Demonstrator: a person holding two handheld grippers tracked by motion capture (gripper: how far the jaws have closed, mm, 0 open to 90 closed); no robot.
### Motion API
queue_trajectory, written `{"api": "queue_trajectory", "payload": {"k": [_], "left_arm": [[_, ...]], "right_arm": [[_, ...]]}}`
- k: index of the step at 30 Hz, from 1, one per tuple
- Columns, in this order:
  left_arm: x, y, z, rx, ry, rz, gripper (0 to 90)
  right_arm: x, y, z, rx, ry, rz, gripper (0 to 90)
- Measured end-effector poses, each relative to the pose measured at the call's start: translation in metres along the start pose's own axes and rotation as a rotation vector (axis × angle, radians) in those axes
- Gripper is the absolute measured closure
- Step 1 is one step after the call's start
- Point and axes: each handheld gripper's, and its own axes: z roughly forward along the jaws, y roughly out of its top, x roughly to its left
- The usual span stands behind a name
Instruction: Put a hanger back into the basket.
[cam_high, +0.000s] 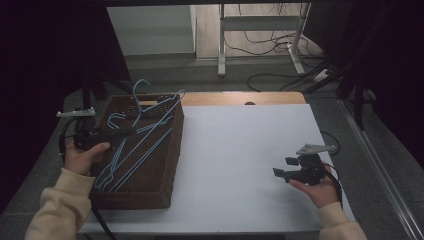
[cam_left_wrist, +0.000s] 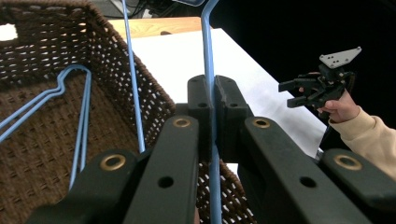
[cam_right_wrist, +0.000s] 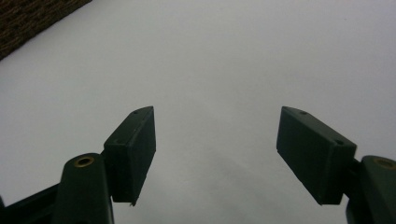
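At the desk's left edge, the left gripper (cam_left_wrist: 212, 100) is clenched on the thin wire of a light-blue metal clothes hanger (cam_left_wrist: 208, 56), which runs up between its two black jaws in the left gripper view; that hanger leans over the near-side wall of the dark brown woven wicker basket (cam_high: 172, 150), its hook end rising past the basket's far rim; more blue wire hangers (cam_high: 127, 160) lie slanted inside the basket, one of them flat against the woven floor (cam_left_wrist: 79, 121); the basket stands on the white desk top (cam_high: 240, 150) along its left side, reaching from the near edge towards the far left corner; near the desk's right edge, well apart from the basket, the right gripper (cam_high: 285, 167) is held just above the bare white surface, its jaws spread wide and grasping nothing; a cream sleeve (cam_high: 62, 207) covers each forearm.
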Motion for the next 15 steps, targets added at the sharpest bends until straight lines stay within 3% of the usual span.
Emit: {"api": "queue_trajectory", "payload": {"k": [15], "left_arm": [[0.023, -0.013, -0.008, 0.007, 0.030, -0.030, 86.4]], "right_arm": [[0.001, 0.000, 0.002, 0.005, -0.001, -0.006, 28.3]]}}
